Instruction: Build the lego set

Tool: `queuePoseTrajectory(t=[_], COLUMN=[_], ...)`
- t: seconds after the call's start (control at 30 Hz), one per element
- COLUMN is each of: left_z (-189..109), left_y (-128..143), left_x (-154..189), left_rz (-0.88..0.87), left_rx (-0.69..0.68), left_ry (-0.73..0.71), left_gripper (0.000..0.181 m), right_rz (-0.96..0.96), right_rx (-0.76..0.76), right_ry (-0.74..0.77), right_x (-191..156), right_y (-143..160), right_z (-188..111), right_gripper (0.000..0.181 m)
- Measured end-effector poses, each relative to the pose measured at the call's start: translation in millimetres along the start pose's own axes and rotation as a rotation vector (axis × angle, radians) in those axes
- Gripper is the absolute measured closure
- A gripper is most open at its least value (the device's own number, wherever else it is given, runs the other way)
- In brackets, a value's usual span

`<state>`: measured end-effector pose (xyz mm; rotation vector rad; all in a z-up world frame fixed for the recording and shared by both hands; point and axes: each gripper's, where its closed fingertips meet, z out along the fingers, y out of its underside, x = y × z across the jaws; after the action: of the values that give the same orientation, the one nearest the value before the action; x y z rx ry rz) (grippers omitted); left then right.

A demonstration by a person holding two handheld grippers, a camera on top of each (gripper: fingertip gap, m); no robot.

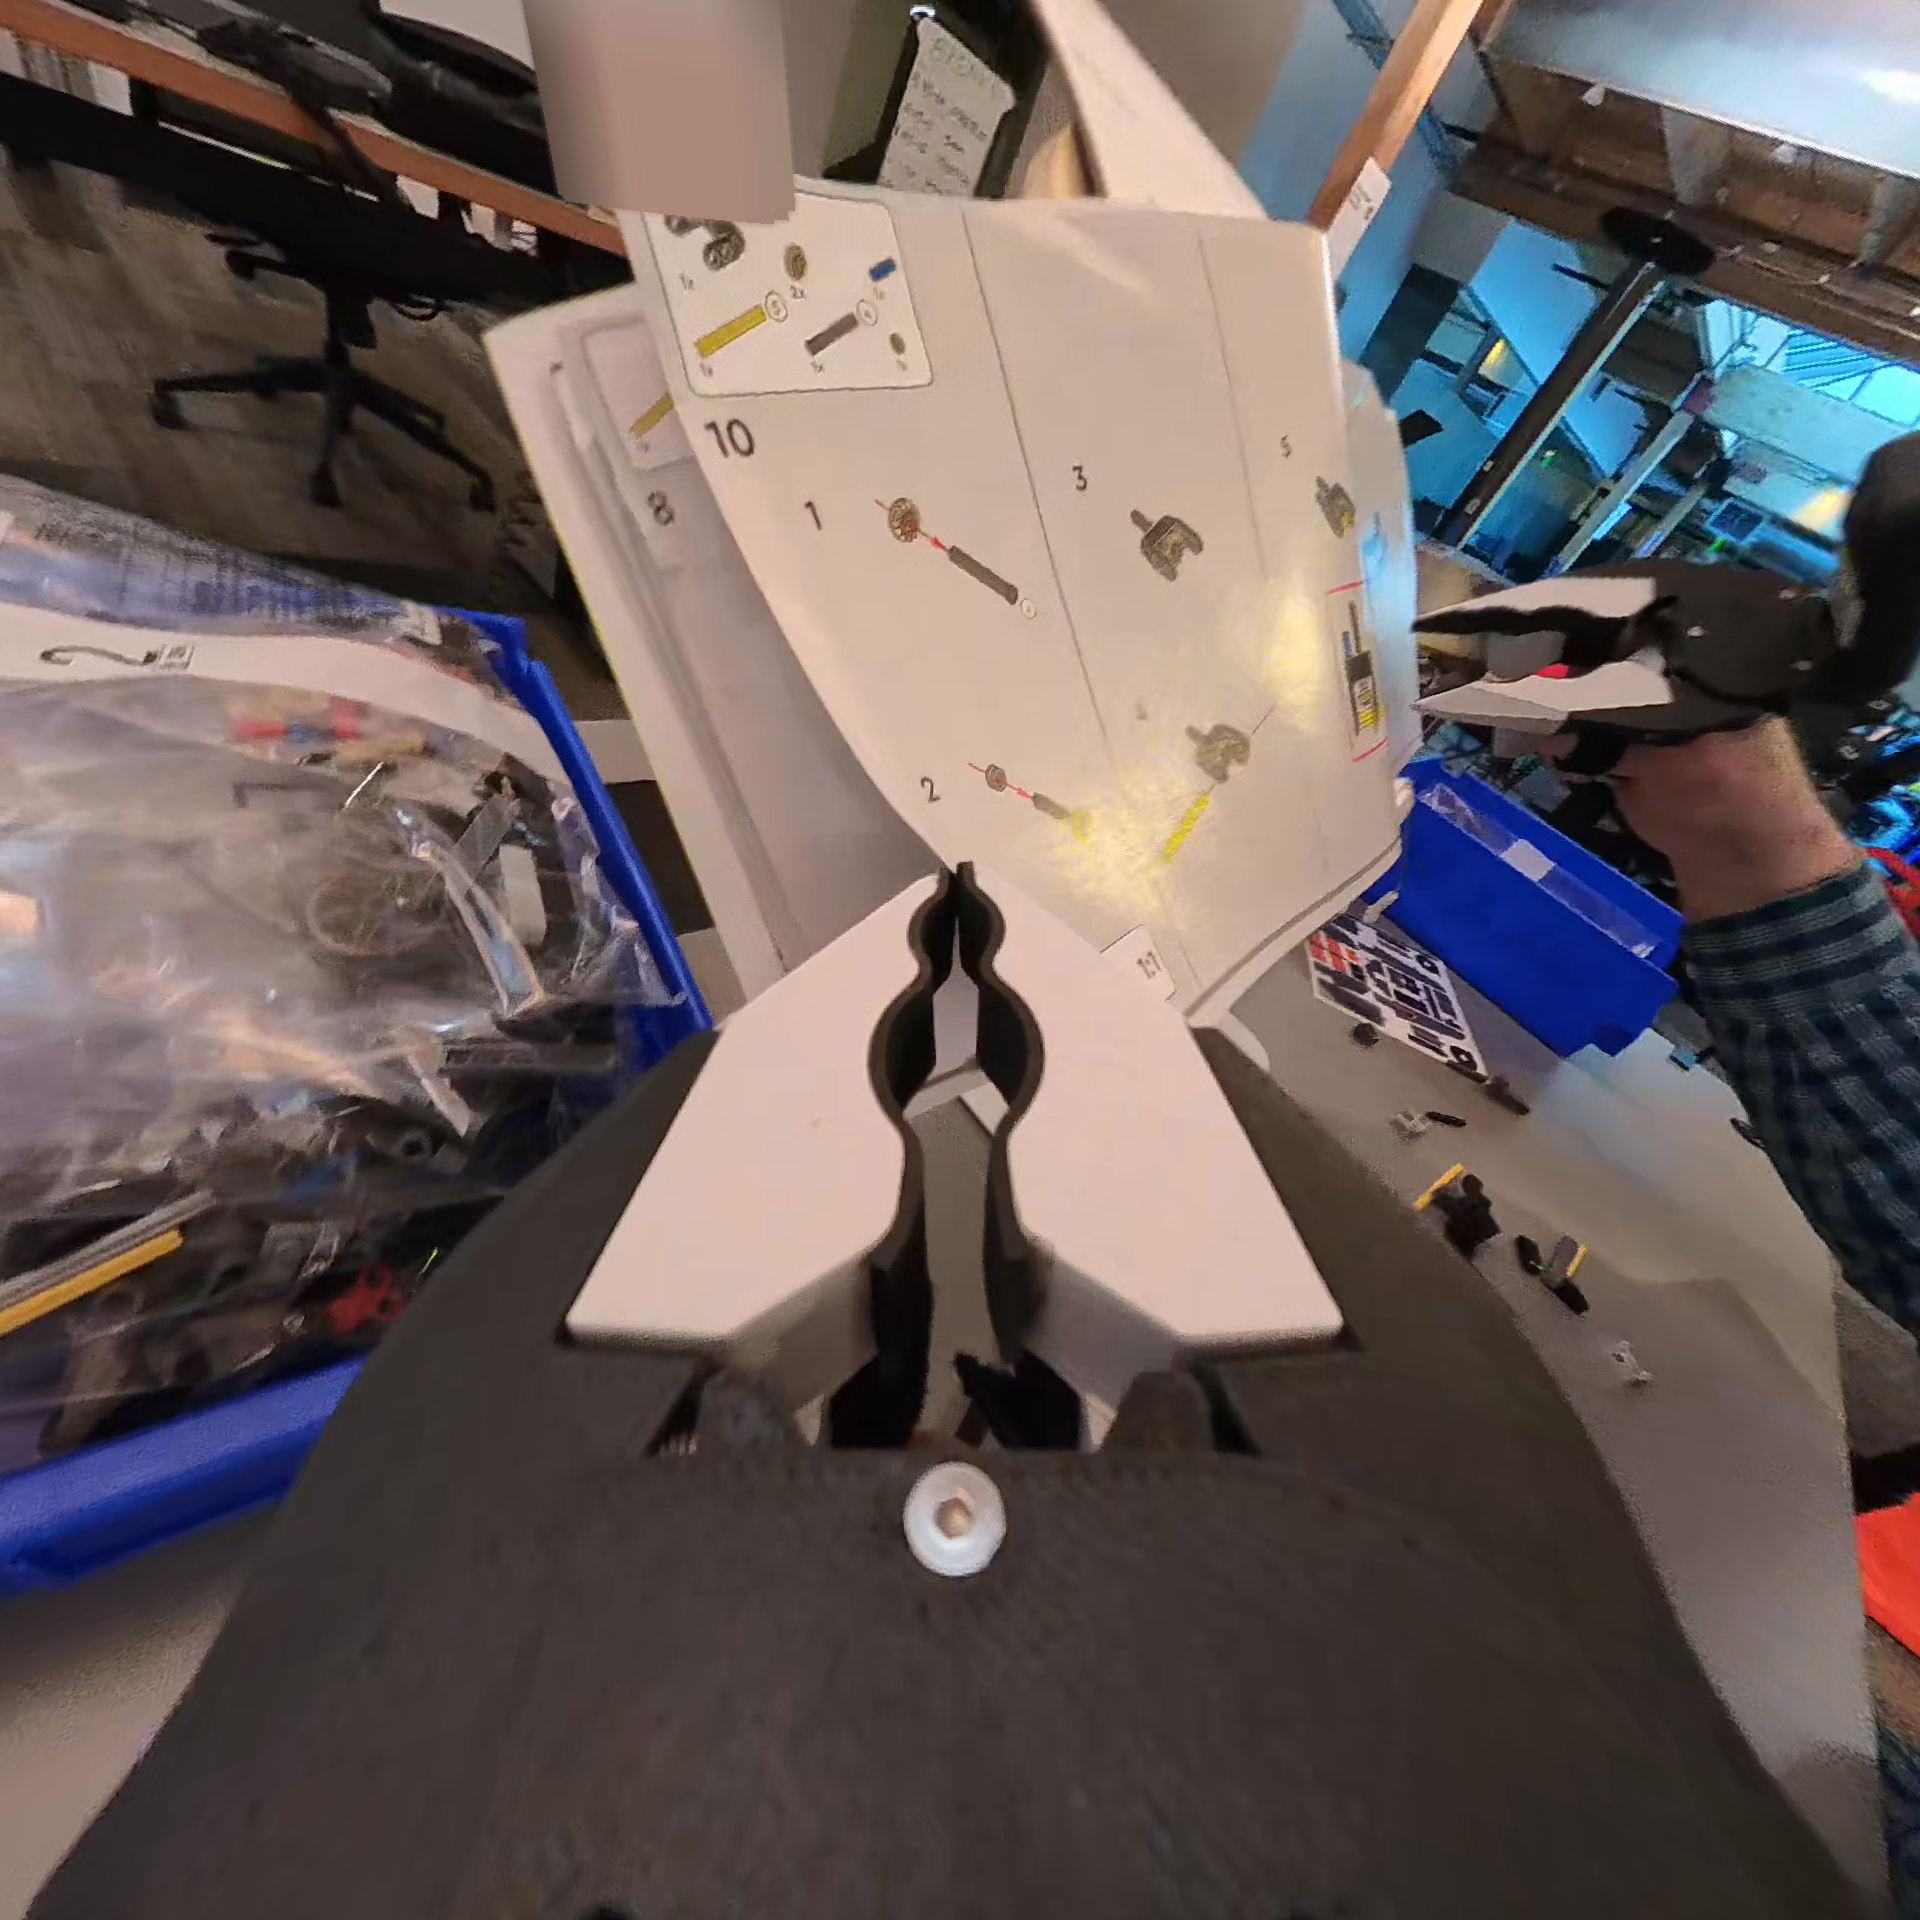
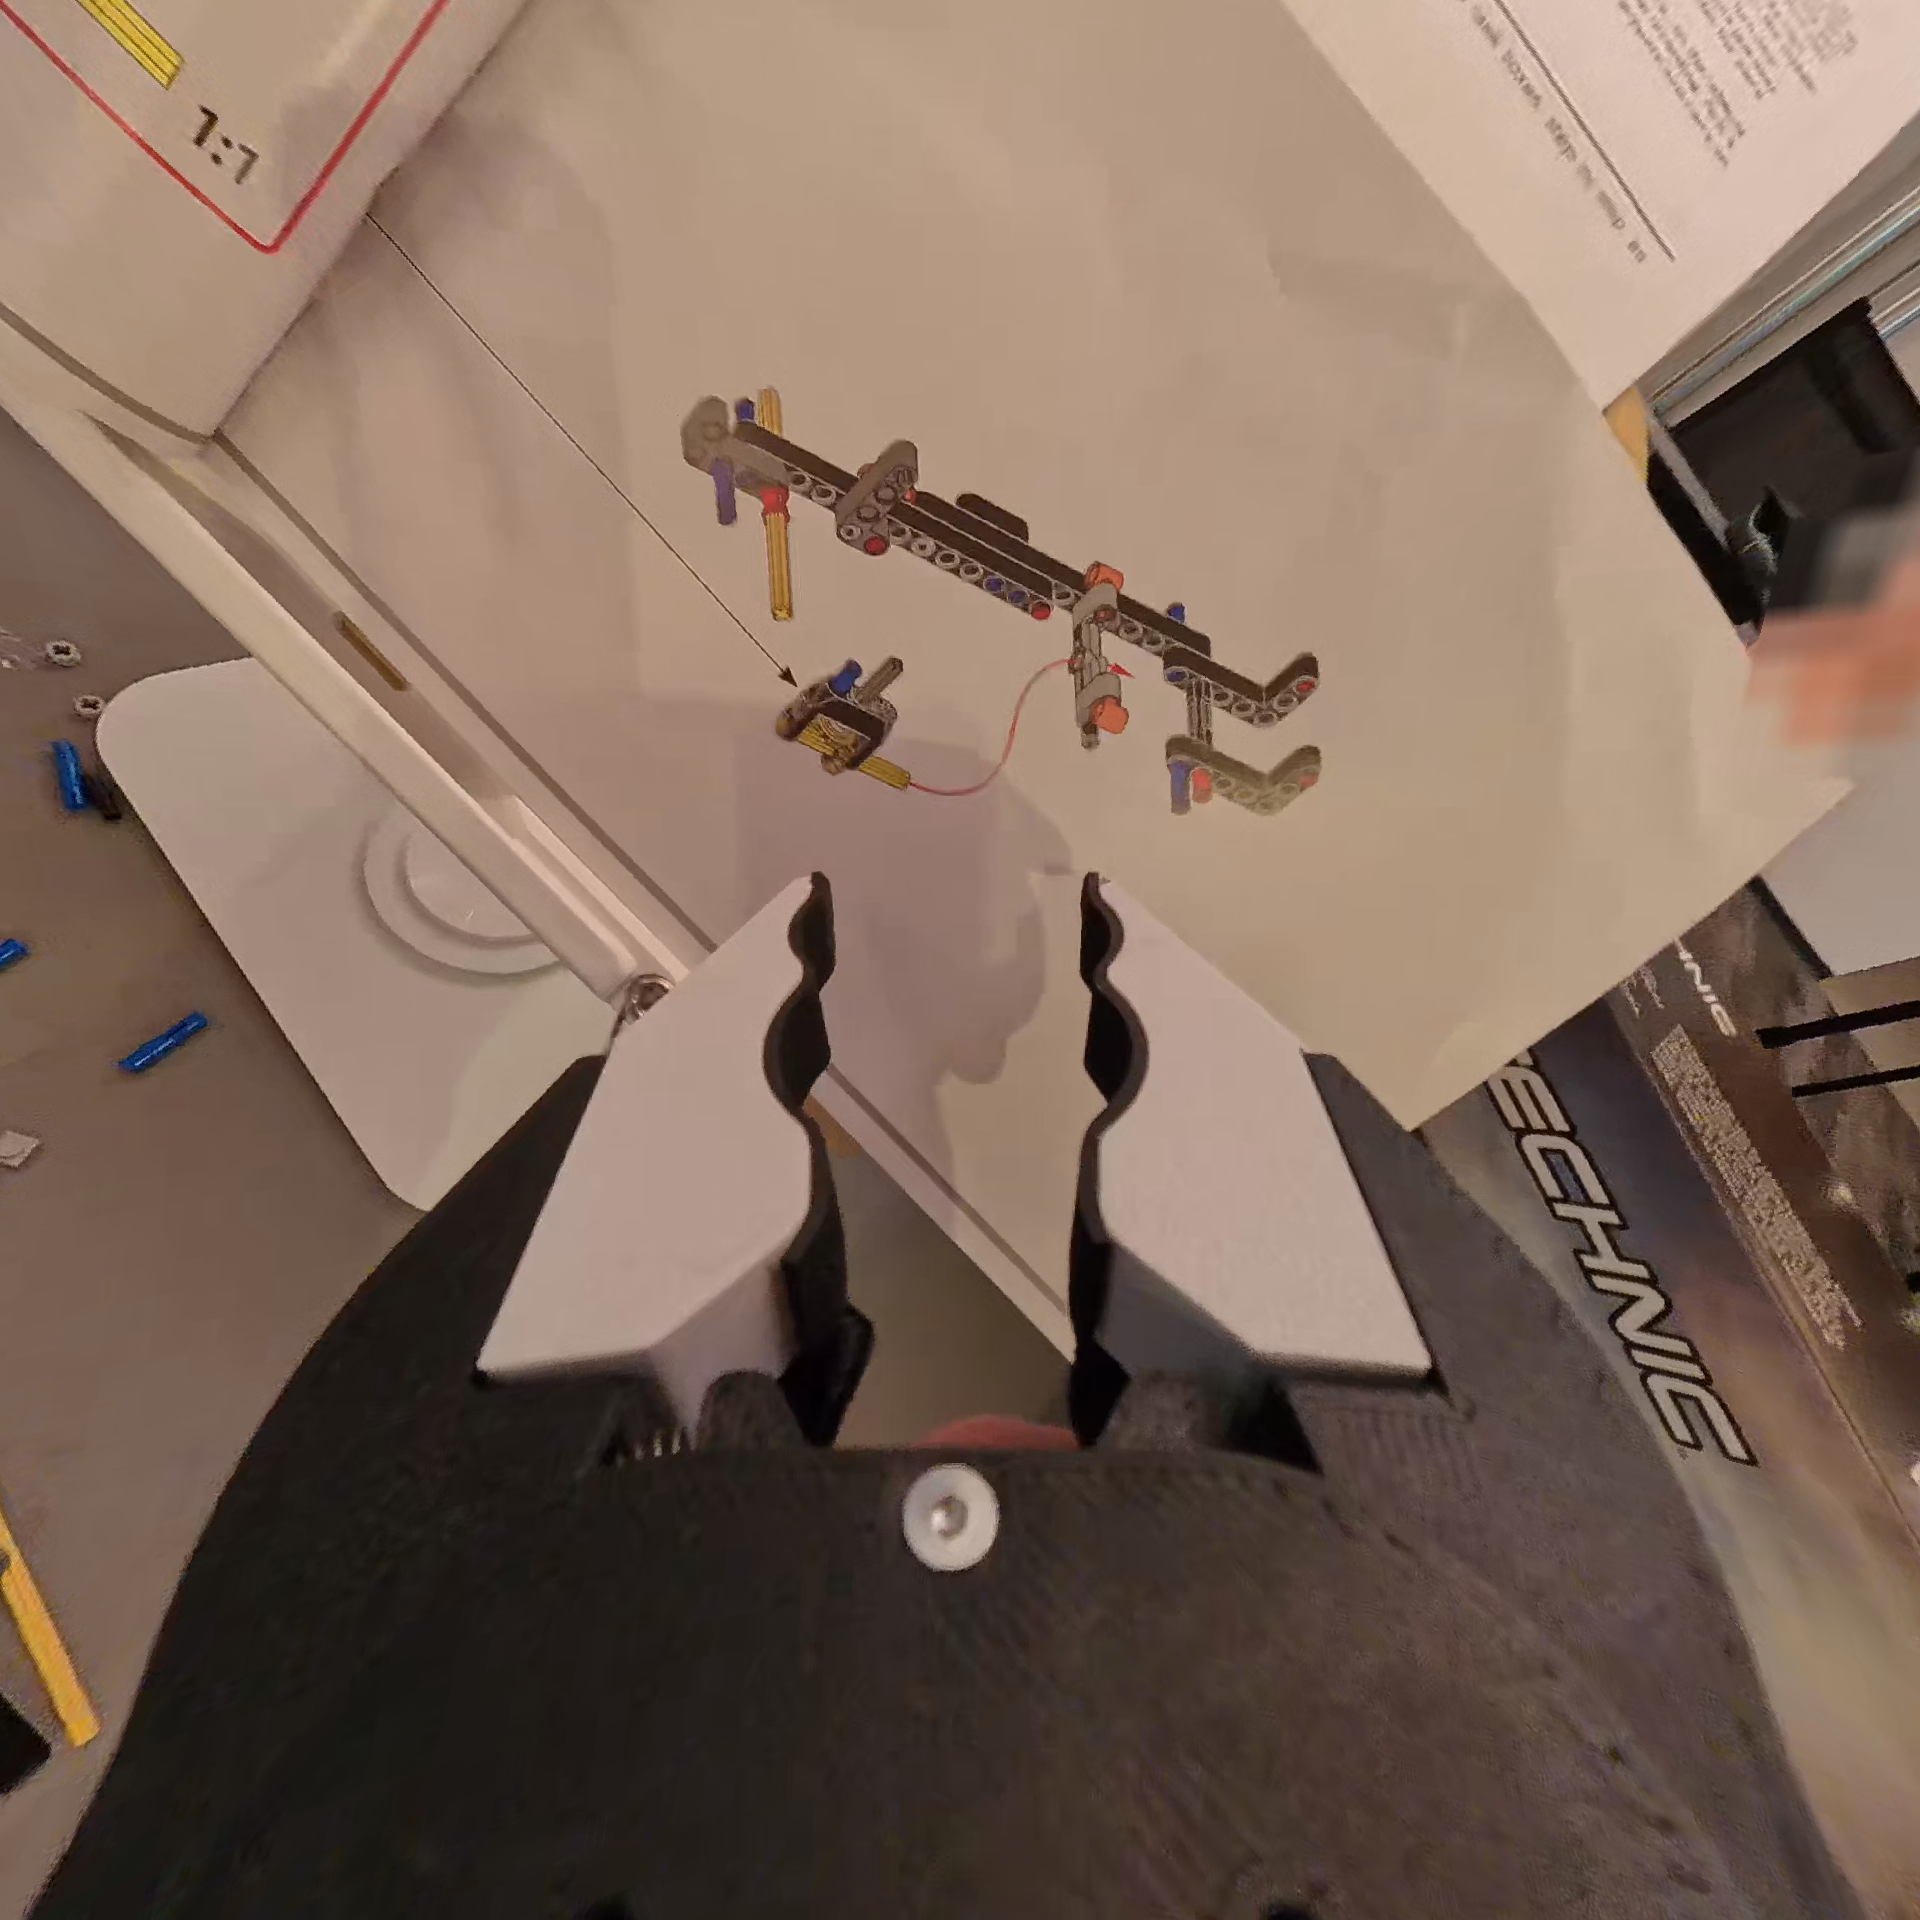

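Observation:
The instruction booklet [image 1: 1039, 623] stands on a white holder [image 1: 582, 436]. One page is lifted and curls toward me. My left gripper [image 1: 961, 878] is shut, with its tips pinched on that page's lower edge. My right gripper [image 2: 951, 894] is open and empty, close in front of a page [image 2: 1039, 312] printed with an assembly drawing. It also shows in the left wrist view [image 1: 1429, 665], at the right edge of the lifted page, held by a hand [image 1: 1745, 810]. Loose small parts [image 1: 1465, 1216] lie on the grey table.
A blue bin [image 1: 613, 790] with clear bags of parts [image 1: 312, 935] stands at the left. A second blue bin [image 1: 1527, 914] and a sticker sheet [image 1: 1392, 987] lie at the right. Blue pins [image 2: 161, 1042], a yellow axle [image 2: 42, 1652], the holder's base [image 2: 260, 883] and the set's box [image 2: 1662, 1299] are nearby. Spacing between my two grippers at the tips: around 40 cm.

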<state>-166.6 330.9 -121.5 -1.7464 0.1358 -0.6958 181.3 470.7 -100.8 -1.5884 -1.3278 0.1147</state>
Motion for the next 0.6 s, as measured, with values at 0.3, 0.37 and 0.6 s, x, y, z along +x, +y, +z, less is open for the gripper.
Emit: queuePoseTrajectory(t=[0.3,0.37,0.6], left_z=[5,6,10], left_y=[7,7,13], left_x=[-15,-18,-32], left_rz=[-0.010,-0.007,0.009], left_rx=[0.022,0.020,-0.001], left_ry=[-0.029,-0.033,-0.045], left_gripper=[0.181,0.181,0.181], right_rz=[-0.182,-0.236,-0.304], right_rx=[0.180,0.189,0.081], right_ry=[-0.150,-0.166,-0.173], right_x=[-86,-104,-125], right_y=[-93,-107,-114], right_z=[14,25,59], right_gripper=[0.149,0.153,0.181])
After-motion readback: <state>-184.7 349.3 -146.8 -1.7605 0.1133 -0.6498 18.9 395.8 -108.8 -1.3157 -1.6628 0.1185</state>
